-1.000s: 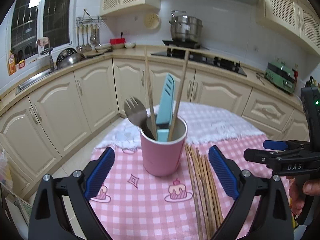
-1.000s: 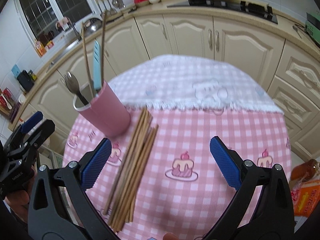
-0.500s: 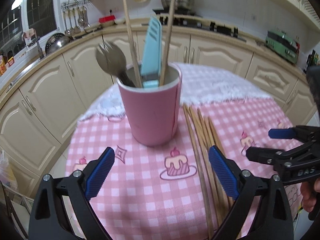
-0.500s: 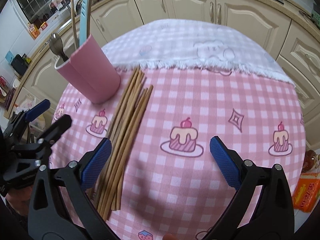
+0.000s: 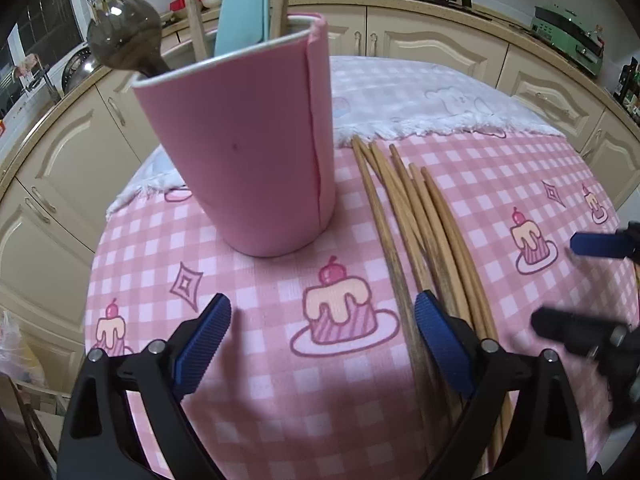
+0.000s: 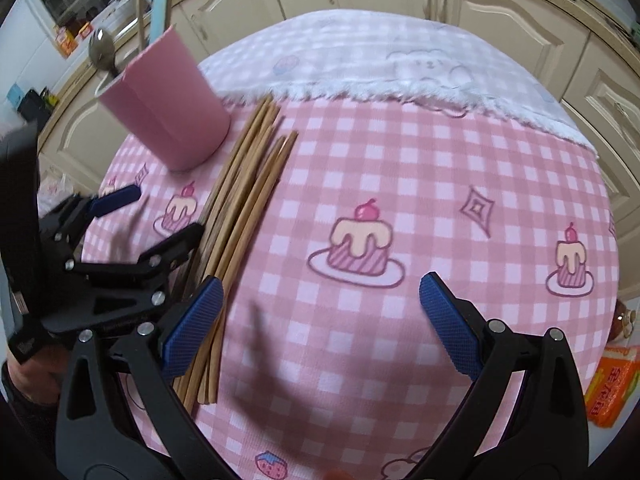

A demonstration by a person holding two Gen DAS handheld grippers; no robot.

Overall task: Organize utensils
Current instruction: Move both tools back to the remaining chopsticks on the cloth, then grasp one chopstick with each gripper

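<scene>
Nearest the left wrist camera, the left gripper (image 5: 322,334) hung low over the table (image 5: 248,400), its blue fingers (image 5: 202,344) spread wide and holding nothing. Its right-hand finger sat just above the near ends of the loose chopsticks (image 5: 424,220). A second earlier this gripper had been higher and farther back; it had since dropped and closed in, so the pink cup (image 5: 248,148) now filled much of its view.

The right gripper (image 6: 318,322) also hovered low with its fingers (image 6: 450,326) wide apart and empty. Its left finger lay over the near end of the chopsticks (image 6: 248,192), while most of its span covered bare checked cloth. It too had come down toward the table over the last second.

The chopsticks lay in a loose bundle on the pink checked cloth, running away from both cameras, just beside the cup and to its right.

Farther off, the cup stood upright, already holding a metal spoon (image 5: 124,38), a pale blue utensil (image 5: 240,4) and two wooden sticks. Beyond it lay a white fringed cloth (image 5: 432,100), then cream kitchen cabinets (image 5: 436,40).

Both grippers appeared to be lining up on the chopsticks, probably to lift some into the cup. None had been gripped yet.
</scene>
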